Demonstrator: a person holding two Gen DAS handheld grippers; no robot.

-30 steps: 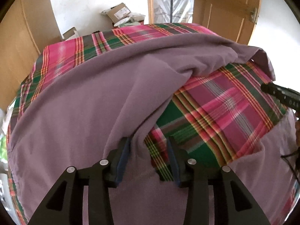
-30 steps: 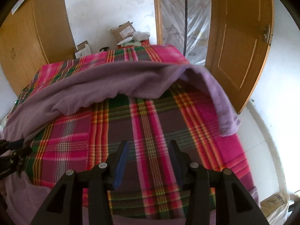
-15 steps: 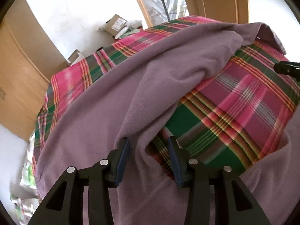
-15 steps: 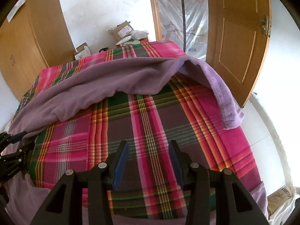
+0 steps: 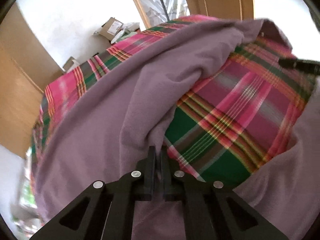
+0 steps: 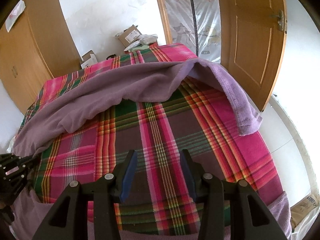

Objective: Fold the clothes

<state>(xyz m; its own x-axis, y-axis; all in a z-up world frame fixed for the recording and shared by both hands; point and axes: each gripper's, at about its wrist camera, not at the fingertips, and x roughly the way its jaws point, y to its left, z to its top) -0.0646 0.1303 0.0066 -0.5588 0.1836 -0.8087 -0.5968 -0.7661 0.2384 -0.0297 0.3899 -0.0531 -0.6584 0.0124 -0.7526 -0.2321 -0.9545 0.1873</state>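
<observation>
Left gripper (image 5: 157, 156) clamped on a fold of the purple cloth (image 5: 112, 120), fingers nearly together with fabric pinched between. Right gripper (image 6: 159, 172) wide apart, holding nothing, poised over bare plaid blanket (image 6: 160, 124). Cloth draped in a long ridge across the far half of the blanket, one corner turned back and hanging near the right edge (image 6: 242, 108); more of it bunched along the near edge and left side. Open plaid between ridge and near edge, free of clutter. Seen only from the right wrist: the whole door (image 6: 252, 40) with its handle, boxes (image 6: 130, 35) on the floor beyond the blanket's far edge, a pale floor strip to the right. Seen only from the left wrist: the pinched fold up close, and the right gripper's tip (image 5: 296, 64) reaching in over the plaid.
</observation>
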